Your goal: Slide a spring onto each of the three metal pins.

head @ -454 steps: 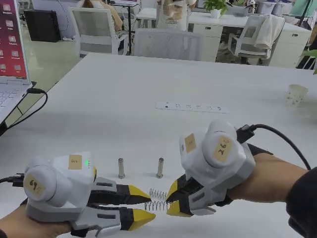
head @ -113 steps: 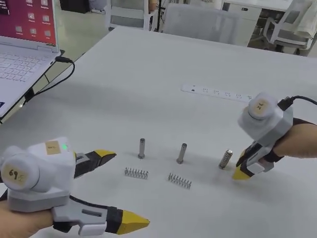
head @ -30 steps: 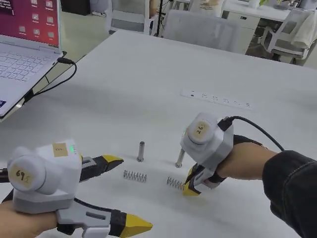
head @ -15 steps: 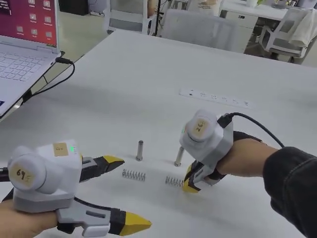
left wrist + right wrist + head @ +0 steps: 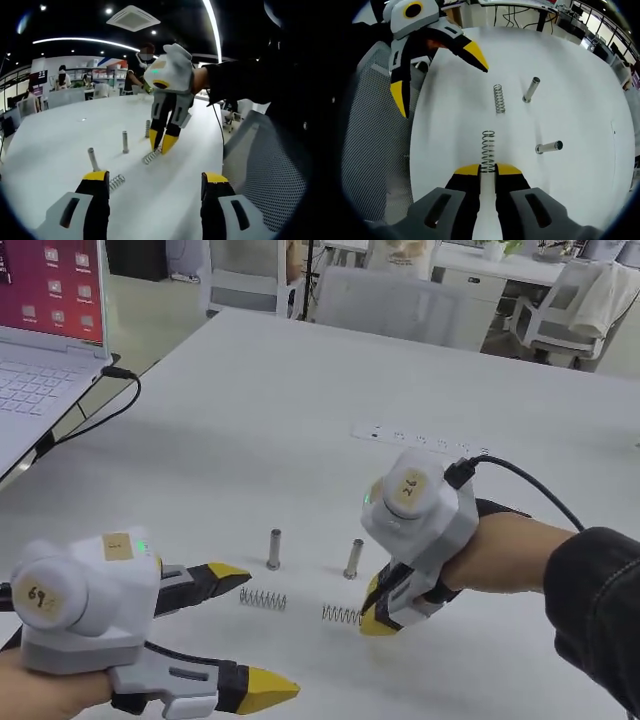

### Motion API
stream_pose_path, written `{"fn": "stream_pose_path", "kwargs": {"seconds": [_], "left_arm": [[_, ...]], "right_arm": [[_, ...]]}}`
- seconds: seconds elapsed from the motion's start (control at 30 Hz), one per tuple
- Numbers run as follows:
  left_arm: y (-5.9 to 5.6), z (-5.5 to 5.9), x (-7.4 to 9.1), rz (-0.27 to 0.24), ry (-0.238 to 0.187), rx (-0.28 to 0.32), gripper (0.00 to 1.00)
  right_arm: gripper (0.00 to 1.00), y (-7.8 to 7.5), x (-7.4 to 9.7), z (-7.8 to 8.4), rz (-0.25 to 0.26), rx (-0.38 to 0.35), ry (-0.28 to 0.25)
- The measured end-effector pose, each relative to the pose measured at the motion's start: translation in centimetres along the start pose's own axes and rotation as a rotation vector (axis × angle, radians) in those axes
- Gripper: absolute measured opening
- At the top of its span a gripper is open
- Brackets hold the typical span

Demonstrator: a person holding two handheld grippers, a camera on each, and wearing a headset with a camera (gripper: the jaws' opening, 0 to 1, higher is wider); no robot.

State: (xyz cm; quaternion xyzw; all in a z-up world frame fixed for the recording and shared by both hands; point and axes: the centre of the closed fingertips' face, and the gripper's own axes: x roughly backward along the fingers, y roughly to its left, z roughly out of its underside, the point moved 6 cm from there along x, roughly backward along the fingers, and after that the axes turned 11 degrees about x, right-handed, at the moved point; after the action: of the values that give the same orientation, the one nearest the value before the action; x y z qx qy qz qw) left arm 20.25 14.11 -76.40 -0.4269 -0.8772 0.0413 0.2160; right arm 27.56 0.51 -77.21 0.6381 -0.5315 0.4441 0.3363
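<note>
Right gripper (image 5: 488,169), jaws drawn almost together and pinching the near end coils of the held spring (image 5: 488,144), whose remaining length runs forward from the tips and appears to lie along the workbench (image 5: 250,420). In the head view, the same gripper reaches down from the right, its yellow tips at the spring's end. The middle pin (image 5: 353,558) stands upright just beyond it. The outer pin (image 5: 273,548) stands further to the left, also bare, with the loose spring (image 5: 262,598) lying flat in front of it. In the left gripper view, a loaded pin (image 5: 147,128) stands behind the right gripper and already carries its coil. This suggests one of three placements is done and the second is in hand. Left gripper (image 5: 250,632), jaws spread wide and holding nothing, hovers low at the near left edge of the work. Handling, as judged: the spring is a light, thin-wire open coil that compresses and bends readily and could flick out of a hard or off-centre pinch. Hold across the outside of the last few coils, as here, with moderate force. This leaves the far mouth round and unobstructed to be tipped upright and lowered over the tip of the slim, smooth pin, which looks easy to knock over.
</note>
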Motion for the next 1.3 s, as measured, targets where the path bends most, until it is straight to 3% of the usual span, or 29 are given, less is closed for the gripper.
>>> {"fn": "stream_pose_path", "kwargs": {"seconds": [0.23, 0.63, 1.3], "left_arm": [[-0.4, -0.3, -0.1, 0.018, 0.003, -0.021, 0.65], [-0.9, -0.6, 0.0, 0.047, 0.004, -0.045, 0.45], [-1.6, -0.7, -0.1, 0.089, 0.004, -0.091, 0.20]], "right_arm": [[0.08, 0.9, 0.8, -1.0, -0.023, 0.042, -0.020], [0.08, 2.2, 1.8, -3.3, -0.062, 0.122, -0.072], [0.08, 3.5, 2.1, -5.0, -0.104, 0.216, -0.092]]}}
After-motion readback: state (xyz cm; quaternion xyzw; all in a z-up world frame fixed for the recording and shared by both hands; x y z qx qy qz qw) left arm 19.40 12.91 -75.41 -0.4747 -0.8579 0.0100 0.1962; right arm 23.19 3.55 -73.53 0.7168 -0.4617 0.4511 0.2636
